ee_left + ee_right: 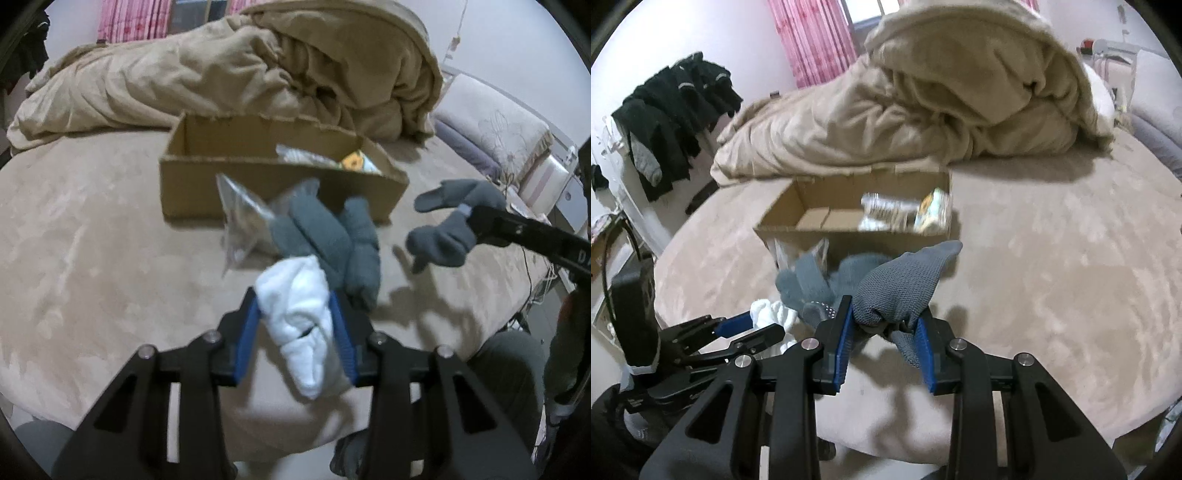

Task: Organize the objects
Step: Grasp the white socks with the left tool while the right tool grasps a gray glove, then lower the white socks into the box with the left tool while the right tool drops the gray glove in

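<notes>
Left gripper [295, 321] is clamped on a white rolled sock bundle [301, 332], blue pads pressing both sides of it; grey socks [332, 243] hang off the far end of the same bunch, along with a clear plastic bag [240, 221] that is blurred, contents not readable. The whole bunch is held above the bed [92, 240], just in front of the near wall of the cardboard box [192, 192]. Right gripper [886, 325] is closed on a grey knit sock [901, 284], fabric bunched between the pads, toe end pointing up toward the box [798, 236]. From the left wrist view that same sock [450, 229] hangs off the right gripper [476, 225], well to the right of the white bundle and clear of the bedding. From the right wrist view the left gripper [750, 328] sits low left with the white fabric [772, 314] in it, grey socks [809, 284] between the two tools. Box is open-topped, sits on the beige bedsheet, and has some packaged items [905, 214] in its right end, blurred; left end shows bare cardboard floor. Behind the box touches or nearly touches a heaped tan comforter [905, 110]. Pink curtain [809, 40] at the back wall, dark clothes [676, 110] hung at left, pillow [495, 129] at the right edge of the bed.
</notes>
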{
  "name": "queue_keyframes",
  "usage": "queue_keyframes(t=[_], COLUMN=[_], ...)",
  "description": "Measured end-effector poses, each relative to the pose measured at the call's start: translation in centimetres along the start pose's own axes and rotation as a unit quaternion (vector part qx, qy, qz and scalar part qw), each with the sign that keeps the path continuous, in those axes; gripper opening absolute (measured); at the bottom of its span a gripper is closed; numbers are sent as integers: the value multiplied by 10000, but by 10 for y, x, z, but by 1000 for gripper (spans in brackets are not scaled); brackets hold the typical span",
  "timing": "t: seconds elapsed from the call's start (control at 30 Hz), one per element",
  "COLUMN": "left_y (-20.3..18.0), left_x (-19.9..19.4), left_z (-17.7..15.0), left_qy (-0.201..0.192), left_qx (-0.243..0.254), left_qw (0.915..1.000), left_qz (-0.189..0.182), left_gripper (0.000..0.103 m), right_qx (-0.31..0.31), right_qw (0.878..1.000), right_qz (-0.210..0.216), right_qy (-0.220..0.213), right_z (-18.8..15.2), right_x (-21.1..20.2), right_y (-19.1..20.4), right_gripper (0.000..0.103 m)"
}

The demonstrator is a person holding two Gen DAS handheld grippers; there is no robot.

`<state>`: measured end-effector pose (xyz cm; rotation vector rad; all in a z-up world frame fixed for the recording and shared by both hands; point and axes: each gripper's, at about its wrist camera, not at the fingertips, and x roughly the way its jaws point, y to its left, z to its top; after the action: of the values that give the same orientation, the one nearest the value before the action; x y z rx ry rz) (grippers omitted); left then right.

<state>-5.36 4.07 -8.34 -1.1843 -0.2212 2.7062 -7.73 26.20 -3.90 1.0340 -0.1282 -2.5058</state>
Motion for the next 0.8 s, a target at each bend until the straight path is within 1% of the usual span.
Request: queue_keyframes(t=[0.13, 0.33, 0.5, 0.57, 0.67, 0.8], left_y=[6, 16, 25, 29, 37, 52], left_x=[-16, -37, -48, -48, -44, -31], left_z=[14, 44, 71, 82, 98, 117], left_qy=[-169, -396, -624, -639, -731, -801], left_qx=[-73, -181, -105, -84, -91, -137], left_qw=[9998, 9990, 9980, 9979, 9973, 9967], left_qz=[2, -115, -23, -55, 5, 42], left_gripper=[40, 40, 39, 40, 40, 40], right_qx=[-57, -224, -374, -392, -403, -495], right_qw=[9998, 9987, 9969, 9964, 9961, 9959], right_qz=[81, 259, 426, 482, 540, 553], right_qy=[-159, -371, -553, -582, -567, -520], right_z=[12, 37, 59, 66, 75, 84], right_x=[-9, -9, -5, -1, 13, 33], right_y=[3, 17, 35, 40, 46, 54], right_gripper=[33, 33, 33, 33, 33, 33])
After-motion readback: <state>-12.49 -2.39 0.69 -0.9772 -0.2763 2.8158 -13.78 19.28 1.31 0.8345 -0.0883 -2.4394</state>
